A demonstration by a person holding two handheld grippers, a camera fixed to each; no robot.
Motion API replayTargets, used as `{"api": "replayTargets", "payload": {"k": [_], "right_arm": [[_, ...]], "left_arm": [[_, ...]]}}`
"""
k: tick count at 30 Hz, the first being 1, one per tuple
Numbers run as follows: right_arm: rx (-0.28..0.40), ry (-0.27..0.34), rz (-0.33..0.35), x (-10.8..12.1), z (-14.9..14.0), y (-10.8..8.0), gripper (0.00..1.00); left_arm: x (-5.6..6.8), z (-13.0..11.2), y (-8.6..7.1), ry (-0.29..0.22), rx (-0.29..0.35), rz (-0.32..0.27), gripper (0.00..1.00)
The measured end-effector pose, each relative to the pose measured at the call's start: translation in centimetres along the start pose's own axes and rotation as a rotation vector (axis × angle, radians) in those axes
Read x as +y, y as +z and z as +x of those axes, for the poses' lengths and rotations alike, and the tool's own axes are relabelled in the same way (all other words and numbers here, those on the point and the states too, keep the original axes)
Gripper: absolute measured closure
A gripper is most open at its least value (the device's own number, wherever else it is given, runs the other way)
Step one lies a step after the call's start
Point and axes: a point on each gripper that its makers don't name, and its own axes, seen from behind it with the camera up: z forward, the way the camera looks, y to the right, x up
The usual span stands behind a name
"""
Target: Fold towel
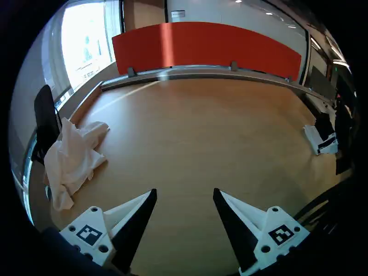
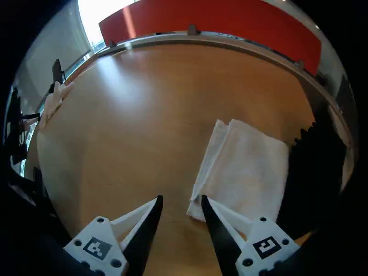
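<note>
On table point(image 2: 138, 115), folded towel point(image 2: 244, 170) lies flat, its near corner just by right gripper point(image 2: 181, 197). Fingers apart, nothing btwn them, one tip at towel's edge. Left gripper point(image 1: 184, 191) also spread wide, empty, over bare wood. Crumpled towel point(image 1: 71, 158) sits at table's edge, well apart from both, next to black chair point(image 1: 46, 115). Red screen point(image 1: 207, 46) along back.
</note>
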Motion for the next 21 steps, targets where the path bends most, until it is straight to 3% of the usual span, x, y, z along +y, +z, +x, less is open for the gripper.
{"api": "replayTargets", "payload": {"k": [2,4,21], "right_arm": [[0.017,0.013,-0.003,0.0,0.4,-0.2,0.04],[0.034,0.026,-0.009,0.1,0.8,-0.3,0.00],[0.156,0.101,-0.093,-0.2,3.2,-2.1,0.00]], "left_arm": [[-0.1,0.0,0.0,-0.003,0.001,0.000,0.09],[-0.1,0.0,0.1,-0.005,0.003,0.000,0.10],[-0.9,1.1,0.6,-0.020,0.042,-0.014,0.10]]}}
